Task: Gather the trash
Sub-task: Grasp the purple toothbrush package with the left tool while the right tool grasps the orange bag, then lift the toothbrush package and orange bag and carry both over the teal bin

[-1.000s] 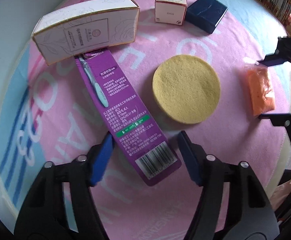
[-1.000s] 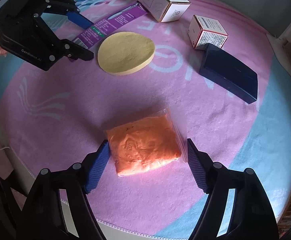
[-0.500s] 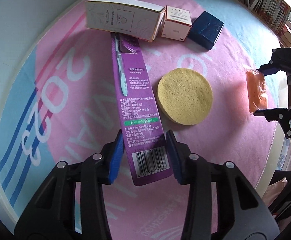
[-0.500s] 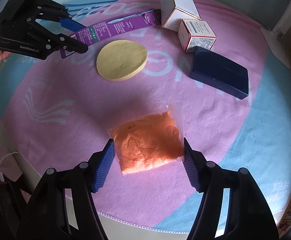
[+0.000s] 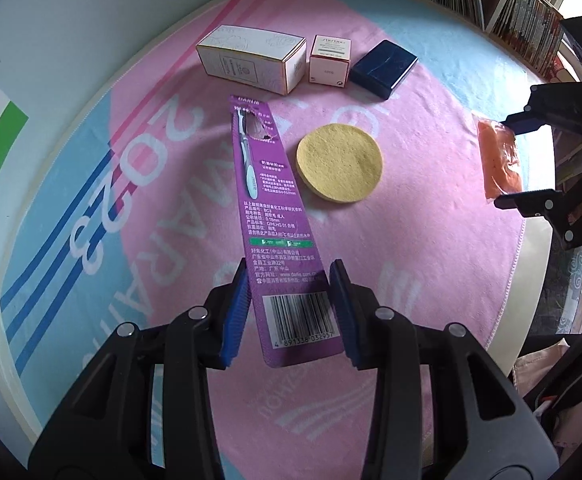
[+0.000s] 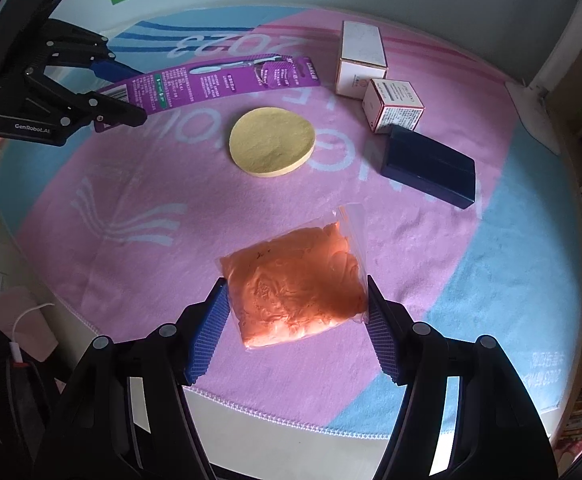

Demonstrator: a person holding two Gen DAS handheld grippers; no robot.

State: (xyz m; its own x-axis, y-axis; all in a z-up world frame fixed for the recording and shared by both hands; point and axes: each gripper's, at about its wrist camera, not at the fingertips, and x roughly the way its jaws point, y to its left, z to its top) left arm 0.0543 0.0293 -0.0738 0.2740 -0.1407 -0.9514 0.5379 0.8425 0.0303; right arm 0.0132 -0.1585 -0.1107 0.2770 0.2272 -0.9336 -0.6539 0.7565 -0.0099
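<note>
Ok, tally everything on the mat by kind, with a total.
Boxes: 3 (long white box, small pink box, navy box)
Toothbrush packs: 1 (purple toothbrush pack)
Sponge discs: 1 (yellow sponge)
Bags: 1 (orange bag)
Total: 6

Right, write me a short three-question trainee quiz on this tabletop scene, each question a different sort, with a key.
1. True or false: the left hand-held gripper has its fingers on either side of the long purple toothbrush card.
2. Multiple choice: what lies between the right hand-held gripper's fingers? A) the round yellow sponge pad B) the clear bag of orange paste C) the dark blue rectangular box
3. Fill in: the small pink-edged white cube box stands between the long white carton and the ____ box.

Key: 1 true; 2 B; 3 dark blue.
</note>
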